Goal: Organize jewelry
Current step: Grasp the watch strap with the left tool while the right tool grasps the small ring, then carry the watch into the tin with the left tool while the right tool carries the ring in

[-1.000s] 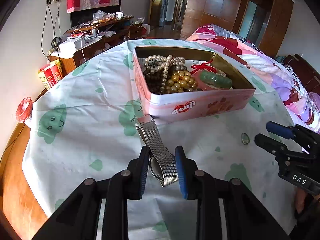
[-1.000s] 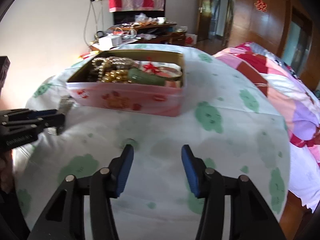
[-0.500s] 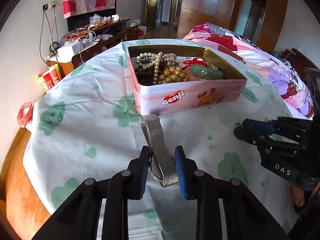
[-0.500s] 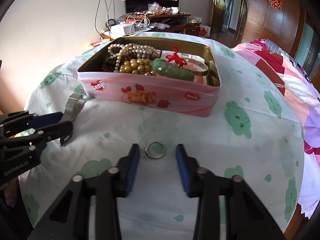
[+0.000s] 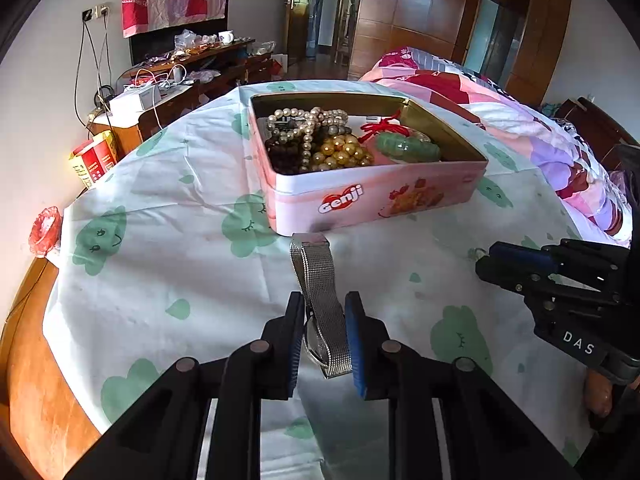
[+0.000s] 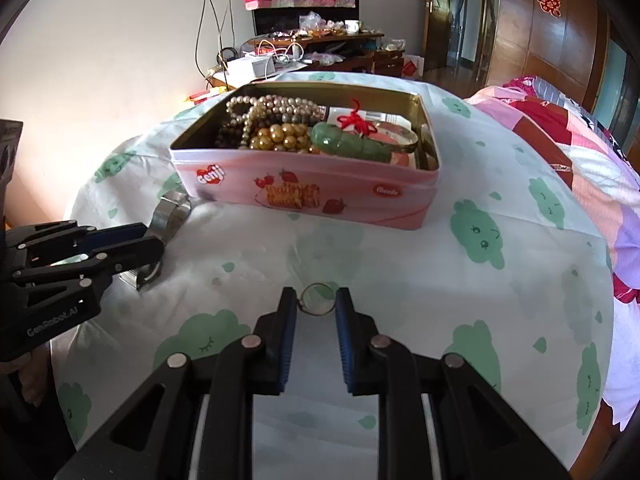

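A pink Genji tin (image 5: 360, 200) (image 6: 304, 196) stands open on the table, holding pearl and gold bead strands and a green jade bangle (image 5: 408, 148). My left gripper (image 5: 324, 336) is shut on a silver mesh-band watch (image 5: 320, 280), whose strap reaches toward the tin; it also shows in the right wrist view (image 6: 172, 216). My right gripper (image 6: 316, 308) has its pads closed against a thin metal ring (image 6: 317, 299) just above the tablecloth. The right gripper shows in the left wrist view (image 5: 520, 268).
The round table carries a white cloth with green prints (image 6: 480, 236). A bed with a pink quilt (image 5: 540, 132) lies to the right. A cluttered wooden desk (image 5: 192, 64) stands behind against the wall. The bare wooden table rim (image 5: 28, 360) shows at left.
My right gripper has moved forward and narrowed onto the ring, which now sits between its pads. My left gripper still holds the watch and has barely moved.
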`<state>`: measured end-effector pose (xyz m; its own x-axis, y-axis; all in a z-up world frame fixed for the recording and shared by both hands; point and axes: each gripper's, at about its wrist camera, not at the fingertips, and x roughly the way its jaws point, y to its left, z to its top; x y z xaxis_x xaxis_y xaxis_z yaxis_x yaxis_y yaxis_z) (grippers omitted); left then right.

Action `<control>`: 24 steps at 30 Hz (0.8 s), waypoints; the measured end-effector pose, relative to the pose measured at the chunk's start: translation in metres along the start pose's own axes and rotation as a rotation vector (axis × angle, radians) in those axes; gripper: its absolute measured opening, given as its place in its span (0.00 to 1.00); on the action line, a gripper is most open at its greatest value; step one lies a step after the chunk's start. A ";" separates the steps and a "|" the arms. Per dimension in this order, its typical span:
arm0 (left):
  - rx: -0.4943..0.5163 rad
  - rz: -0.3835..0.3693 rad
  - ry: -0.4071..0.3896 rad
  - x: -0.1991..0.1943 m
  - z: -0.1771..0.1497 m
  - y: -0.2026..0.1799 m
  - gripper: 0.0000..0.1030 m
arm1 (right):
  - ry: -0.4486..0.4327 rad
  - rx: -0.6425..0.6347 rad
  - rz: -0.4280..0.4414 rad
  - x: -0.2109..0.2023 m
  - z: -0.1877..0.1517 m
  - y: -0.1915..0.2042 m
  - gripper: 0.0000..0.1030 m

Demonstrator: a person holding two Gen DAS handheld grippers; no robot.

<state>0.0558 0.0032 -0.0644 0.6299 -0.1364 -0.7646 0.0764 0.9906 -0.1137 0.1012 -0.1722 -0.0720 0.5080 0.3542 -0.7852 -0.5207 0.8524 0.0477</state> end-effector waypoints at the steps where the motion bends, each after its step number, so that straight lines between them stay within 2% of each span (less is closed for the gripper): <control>1: -0.002 -0.003 -0.001 -0.001 0.001 -0.001 0.20 | -0.006 0.000 -0.004 -0.002 0.000 0.000 0.22; 13: 0.003 -0.040 -0.061 -0.033 0.009 -0.009 0.19 | -0.070 0.008 -0.015 -0.026 0.005 -0.005 0.22; 14: 0.005 -0.041 -0.067 -0.036 0.010 -0.010 0.15 | -0.078 0.008 -0.015 -0.028 0.006 -0.005 0.22; 15: 0.011 -0.048 -0.071 -0.038 0.011 -0.011 0.00 | -0.083 0.009 -0.015 -0.030 0.007 -0.006 0.22; 18: 0.024 -0.050 -0.088 -0.044 0.014 -0.013 0.00 | -0.099 0.008 -0.015 -0.035 0.008 -0.005 0.22; 24: 0.005 -0.048 -0.067 -0.037 0.009 -0.008 0.00 | -0.108 0.003 -0.020 -0.037 0.009 -0.005 0.22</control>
<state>0.0389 0.0009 -0.0292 0.6754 -0.1831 -0.7143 0.1119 0.9829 -0.1461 0.0915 -0.1865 -0.0375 0.5889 0.3764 -0.7152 -0.5076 0.8609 0.0351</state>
